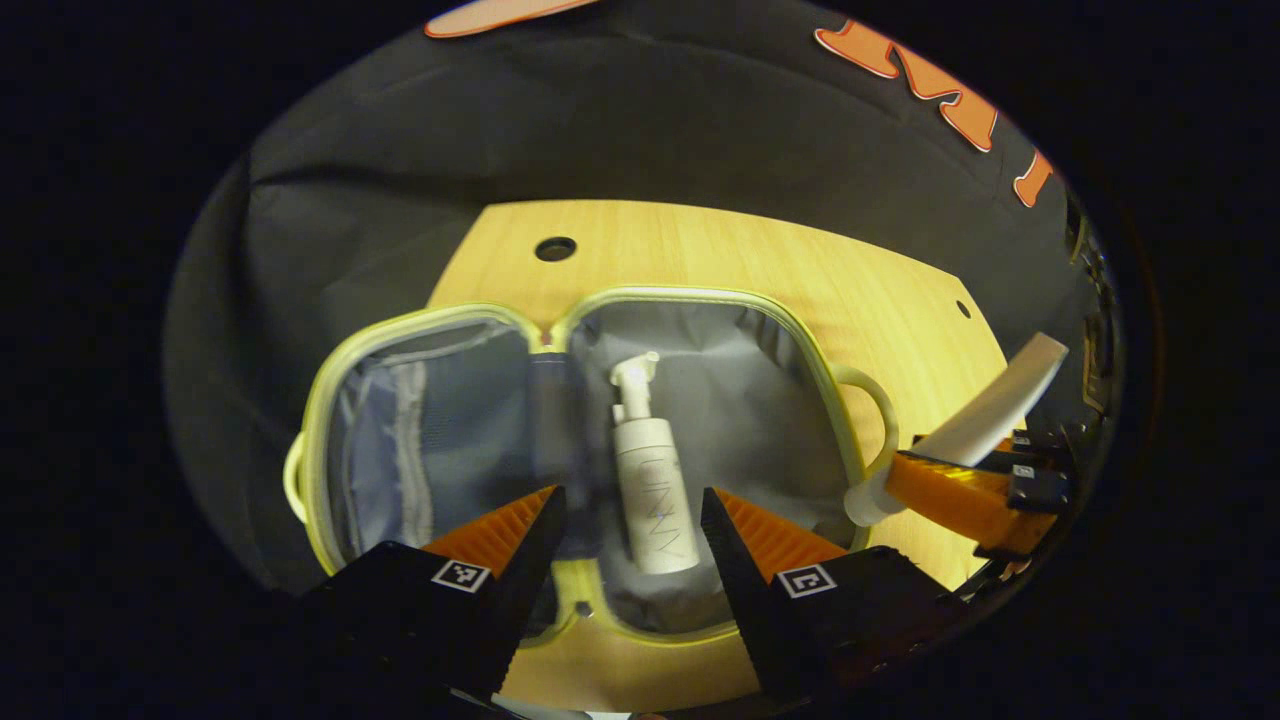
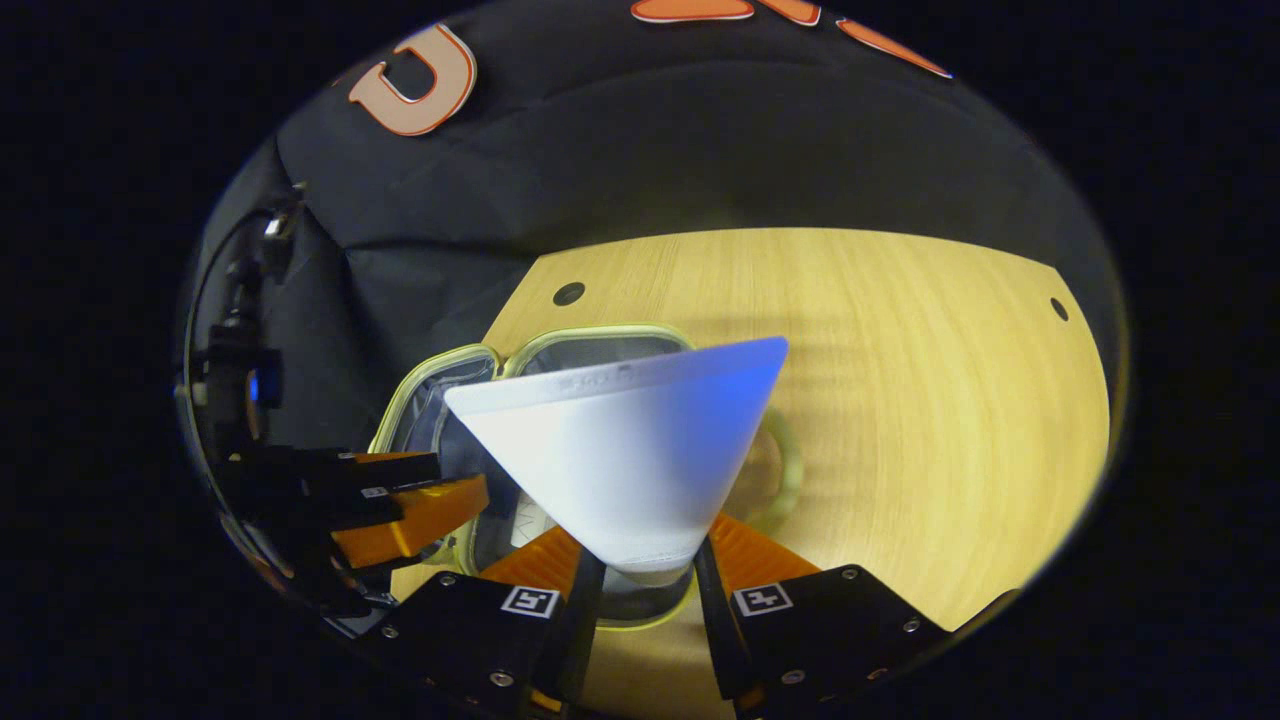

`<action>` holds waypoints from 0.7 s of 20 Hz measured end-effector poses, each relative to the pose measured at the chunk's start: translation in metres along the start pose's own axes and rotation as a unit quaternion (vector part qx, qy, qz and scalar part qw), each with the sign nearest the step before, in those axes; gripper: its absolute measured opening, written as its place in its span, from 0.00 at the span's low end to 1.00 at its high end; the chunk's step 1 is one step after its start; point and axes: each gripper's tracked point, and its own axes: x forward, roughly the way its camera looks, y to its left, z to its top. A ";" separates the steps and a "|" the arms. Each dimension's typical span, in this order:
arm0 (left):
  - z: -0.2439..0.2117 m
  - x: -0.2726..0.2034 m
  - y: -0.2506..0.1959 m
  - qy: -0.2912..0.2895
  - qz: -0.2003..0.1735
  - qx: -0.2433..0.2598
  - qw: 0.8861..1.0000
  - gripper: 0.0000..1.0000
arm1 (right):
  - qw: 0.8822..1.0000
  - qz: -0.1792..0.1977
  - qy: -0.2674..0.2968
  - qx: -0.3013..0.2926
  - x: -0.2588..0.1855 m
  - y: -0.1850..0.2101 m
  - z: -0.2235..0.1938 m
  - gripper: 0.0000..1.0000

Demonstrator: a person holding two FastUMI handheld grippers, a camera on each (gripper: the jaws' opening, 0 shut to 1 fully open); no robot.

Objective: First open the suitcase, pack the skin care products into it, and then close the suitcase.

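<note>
The small suitcase (image 1: 812, 350) with a pale green rim lies open on the wooden table, both grey-lined halves facing up. A white pump bottle (image 1: 650, 480) lies in its right half. My left gripper (image 1: 628, 520) hovers open just above that bottle, its fingers either side of it and apart from it. In the left gripper view the right gripper (image 1: 960, 485) sits at the suitcase's right edge with a white tube (image 1: 985, 420) in it. In the right gripper view the white tube (image 2: 625, 450) stands up between the fingers of my right gripper (image 2: 645, 570), which is shut on it, above the suitcase (image 2: 590, 335).
The wooden table (image 2: 900, 400) stretches open to the right of the suitcase, with small round holes (image 1: 555, 248) near its far edge. The left gripper (image 2: 400, 505) shows at the left of the right gripper view. Black cloth wall stands behind the table.
</note>
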 end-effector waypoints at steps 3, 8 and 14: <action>-0.002 -0.038 0.017 -0.024 0.012 -0.026 0.999 0.88 | 0.999 0.011 0.033 -0.008 0.020 0.012 -0.013 0.49; -0.016 -0.076 0.040 -0.039 0.028 -0.069 0.996 0.88 | 0.996 0.010 0.089 -0.011 0.051 0.020 -0.030 0.49; -0.041 -0.089 0.058 -0.033 0.048 -0.110 0.992 0.89 | 0.988 -0.003 0.151 0.022 0.091 0.024 -0.042 0.49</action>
